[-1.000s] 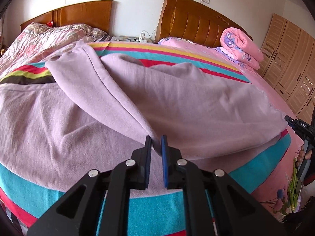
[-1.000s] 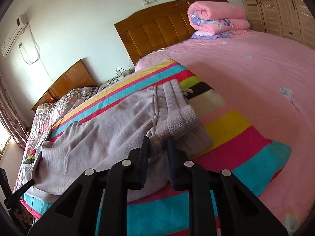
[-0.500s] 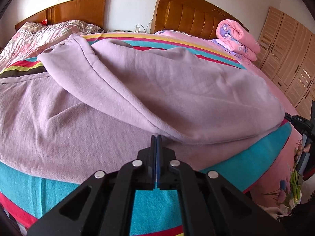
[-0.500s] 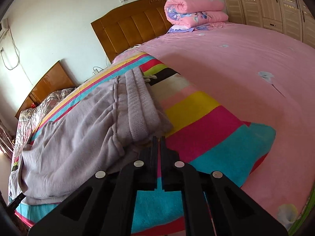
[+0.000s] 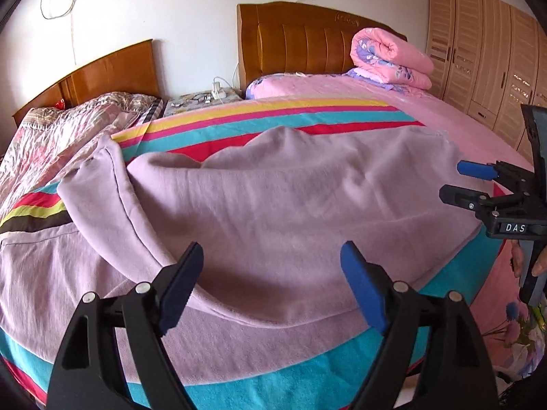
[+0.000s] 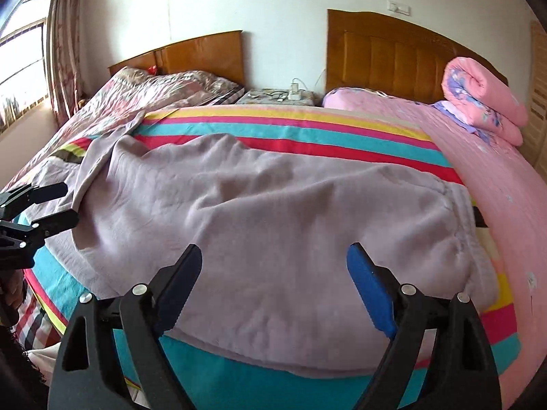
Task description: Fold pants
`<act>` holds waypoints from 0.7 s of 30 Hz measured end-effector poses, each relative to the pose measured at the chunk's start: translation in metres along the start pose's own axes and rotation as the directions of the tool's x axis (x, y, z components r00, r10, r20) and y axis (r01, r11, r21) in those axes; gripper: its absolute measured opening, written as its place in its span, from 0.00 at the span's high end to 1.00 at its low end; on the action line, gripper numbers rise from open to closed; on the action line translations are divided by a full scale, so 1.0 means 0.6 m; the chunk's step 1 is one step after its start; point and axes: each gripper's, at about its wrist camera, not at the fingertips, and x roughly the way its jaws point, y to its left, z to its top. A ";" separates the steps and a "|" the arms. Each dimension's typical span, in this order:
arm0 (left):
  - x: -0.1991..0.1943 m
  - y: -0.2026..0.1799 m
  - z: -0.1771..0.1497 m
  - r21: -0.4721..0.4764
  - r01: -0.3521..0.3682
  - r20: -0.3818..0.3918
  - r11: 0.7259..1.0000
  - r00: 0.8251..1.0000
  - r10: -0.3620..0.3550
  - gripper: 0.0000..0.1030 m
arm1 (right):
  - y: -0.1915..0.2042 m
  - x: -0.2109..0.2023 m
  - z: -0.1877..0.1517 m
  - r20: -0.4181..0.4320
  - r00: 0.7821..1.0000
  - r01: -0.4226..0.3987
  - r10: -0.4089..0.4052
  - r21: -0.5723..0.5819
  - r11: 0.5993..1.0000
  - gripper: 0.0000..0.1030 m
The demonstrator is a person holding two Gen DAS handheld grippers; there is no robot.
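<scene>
The left tool [image 5: 271, 282] hangs over the near edge of the bed [image 5: 478, 143], its jaws spread wide and holding nothing. Ahead of it the lilac pants [image 5: 273, 205] lie folded on the striped blanket [image 5: 273, 119], one leg trailing off to the left. The right tool [image 6: 273, 282] is likewise spread and empty above the pants [image 6: 273, 205], whose waistband sits at the right. A rolled pink quilt [image 6: 478, 95] rests by the headboard [image 6: 393, 44].

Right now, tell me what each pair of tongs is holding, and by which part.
Nothing. Both the left tongs and the right tongs are open, and the pants lie loose on the bed.
</scene>
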 end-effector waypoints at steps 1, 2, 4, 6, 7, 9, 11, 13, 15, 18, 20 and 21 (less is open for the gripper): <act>0.002 0.003 -0.005 -0.011 0.001 -0.013 1.000 1.000 -0.001 0.20 | 0.006 0.012 -0.003 -0.026 1.000 0.017 -0.017 -0.017 1.000 0.19; 0.000 0.010 -0.010 -0.023 0.008 -0.014 1.000 1.000 -0.008 0.20 | 0.009 0.019 -0.011 -0.051 0.998 0.022 -0.023 -0.028 0.999 0.19; -0.007 0.023 -0.020 -0.050 0.008 -0.018 0.999 1.000 -0.009 0.17 | 0.002 0.033 -0.034 -0.117 0.993 0.015 -0.019 -0.036 0.999 0.19; -0.006 0.041 -0.025 -0.096 0.021 -0.038 0.995 0.999 -0.024 0.15 | -0.017 0.029 -0.060 -0.121 0.992 -0.020 0.020 0.000 1.000 0.18; -0.002 0.051 -0.027 -0.124 0.032 -0.053 0.992 0.998 -0.039 0.15 | -0.022 0.023 -0.067 -0.120 0.993 -0.021 0.022 0.006 1.000 0.18; 0.013 0.067 -0.030 -0.183 0.053 -0.090 0.982 0.993 -0.070 0.15 | -0.025 0.015 -0.072 -0.129 0.992 -0.007 0.008 0.008 1.000 0.18; 0.031 0.077 -0.030 -0.245 0.070 -0.132 0.967 0.986 -0.104 0.15 | -0.020 0.014 -0.070 -0.146 0.989 0.015 -0.014 0.001 1.000 0.17; 0.050 0.078 -0.027 -0.280 0.077 -0.171 0.957 0.977 -0.129 0.15 | -0.012 0.015 -0.066 -0.159 0.986 0.053 -0.056 -0.022 0.998 0.15; 0.061 0.072 -0.019 -0.273 0.065 -0.181 0.960 0.976 -0.118 0.15 | -0.008 0.014 -0.062 -0.171 0.982 0.077 -0.083 -0.040 0.996 0.14; 0.070 0.060 -0.006 -0.257 0.029 -0.205 0.966 0.975 -0.084 0.16 | -0.003 0.013 -0.057 -0.186 0.976 0.108 -0.115 -0.050 0.993 0.14; 0.073 0.053 -0.005 -0.242 0.003 -0.211 0.970 0.976 -0.055 0.19 | -0.005 0.012 -0.055 -0.188 0.975 0.114 -0.120 -0.044 0.993 0.14; 0.072 0.050 -0.008 -0.232 -0.022 -0.207 0.973 0.978 -0.027 0.25 | -0.007 0.012 -0.056 -0.187 0.976 0.112 -0.116 -0.034 0.993 0.14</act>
